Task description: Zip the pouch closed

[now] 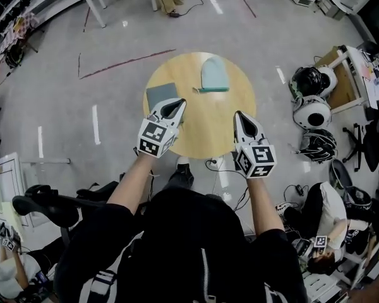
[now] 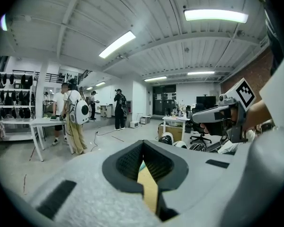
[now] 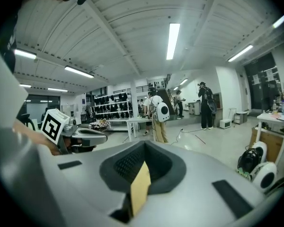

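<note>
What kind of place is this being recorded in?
Probably an open workshop or lab: a bare concrete floor, helmets piled beside the round wooden table, and wall racks of dark gear under strip lights.

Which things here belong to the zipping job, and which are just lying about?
Job: teal pouch, the round table under it, left gripper and right gripper, both shut and empty.
Lying about: grey flat item on the table's left, helmets on the floor.

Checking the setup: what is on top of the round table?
A teal pouch near the far edge of the table and a flat grey item at left, its near corner hidden under the left gripper.
</note>
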